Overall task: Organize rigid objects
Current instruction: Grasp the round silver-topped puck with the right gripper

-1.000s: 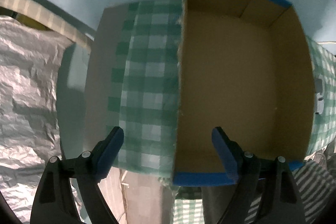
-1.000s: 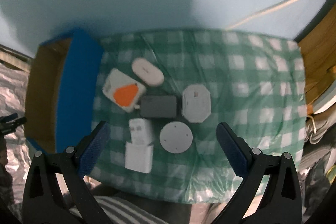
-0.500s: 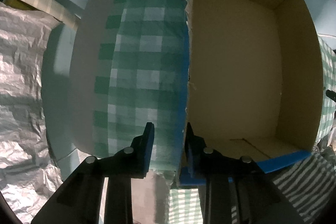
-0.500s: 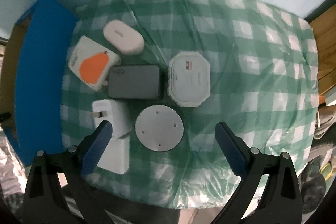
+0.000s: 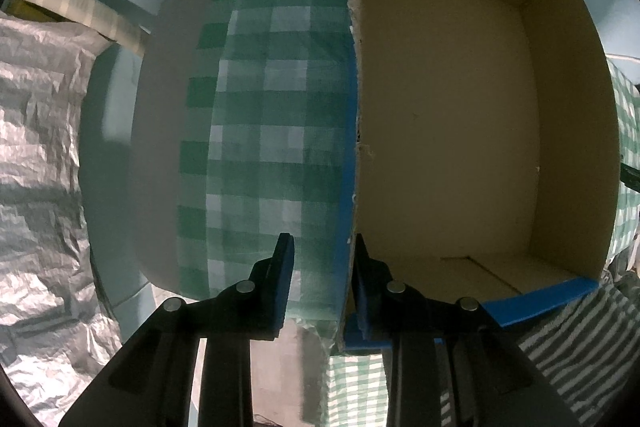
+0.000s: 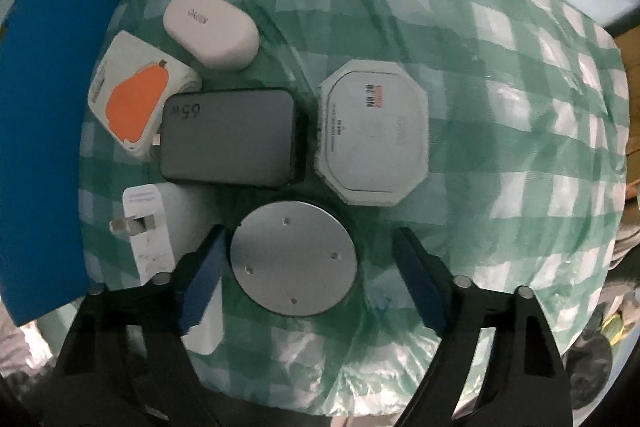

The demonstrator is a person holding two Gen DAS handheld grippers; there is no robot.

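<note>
- Left wrist view: left tongs [image 5: 322, 277] clamp the cardboard box [image 5: 448, 131] wall.
- Right tongs [image 6: 308, 273] closing around the silver disc [image 6: 293, 258] beside that box, not yet pressing.

My left gripper [image 5: 322, 279] and right gripper [image 6: 310, 277]: black plastic arms, blue finger pads, silver round screws, lower frame.

Left tool [image 5: 320, 283] clamped onto box wall [image 5: 351, 147]; right tool [image 6: 310, 283] lowered, closing around disc [image 6: 293, 257].

green-and-white checked cloth [image 6: 480, 131], blue-edged brown box [image 5: 448, 131], silver-grey disc [image 6: 293, 258].
</note>
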